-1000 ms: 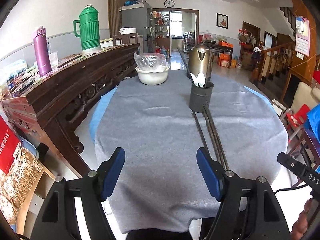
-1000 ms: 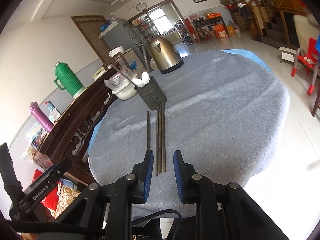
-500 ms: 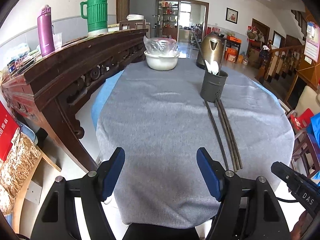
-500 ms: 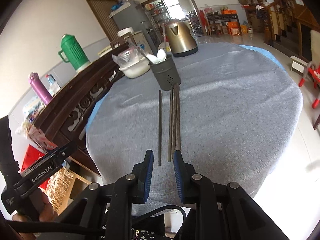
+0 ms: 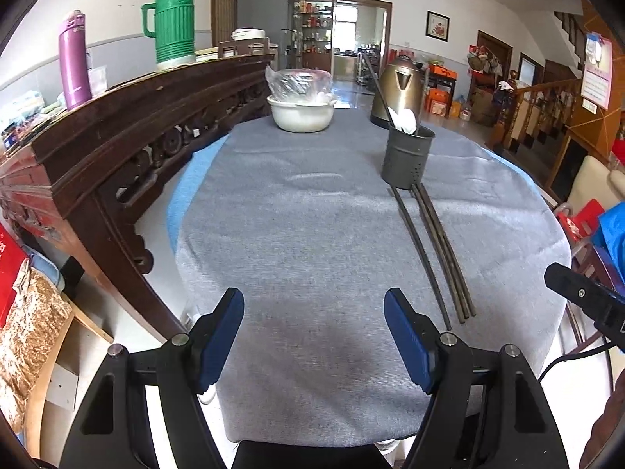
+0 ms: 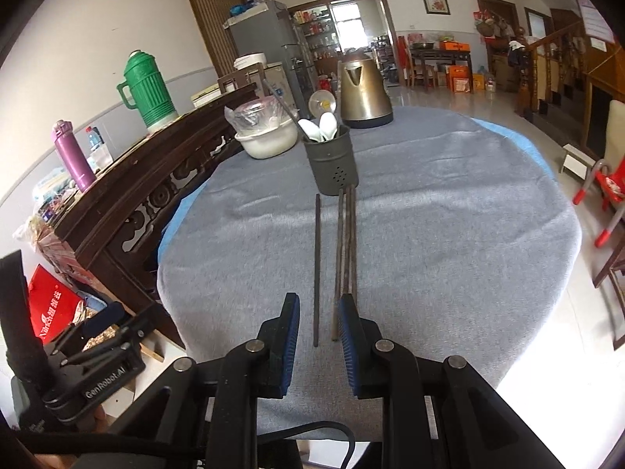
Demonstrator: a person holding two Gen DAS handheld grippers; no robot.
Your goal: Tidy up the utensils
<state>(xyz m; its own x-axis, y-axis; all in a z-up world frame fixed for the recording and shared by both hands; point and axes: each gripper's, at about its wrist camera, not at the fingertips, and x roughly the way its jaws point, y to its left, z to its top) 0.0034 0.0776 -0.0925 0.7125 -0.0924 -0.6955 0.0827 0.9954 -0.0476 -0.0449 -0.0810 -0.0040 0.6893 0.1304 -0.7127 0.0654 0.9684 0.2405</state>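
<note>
I'm lining up the pick: right gripper (image 6: 318, 314) part-open, empty, straddling the near end of the lone chopstick (image 6: 316, 269). The other chopsticks (image 6: 347, 250) lie bundled just beside it, far ends touching the holder (image 6: 332, 164) (spoons already inside). Left gripper (image 5: 314, 326) wide open, idle. Next: lower, close, lift.

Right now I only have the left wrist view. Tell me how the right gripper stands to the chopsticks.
Observer: The right gripper is open with a narrow gap and holds nothing.
Operator: Give me its line-up.
Observer: The lone chopstick has its near end showing between the two fingers; the gripper's height over it is unclear.
Operator: Now the other chopsticks.
Observer: The bundle ends at the gripper's right finger, partly hidden behind it.
</note>
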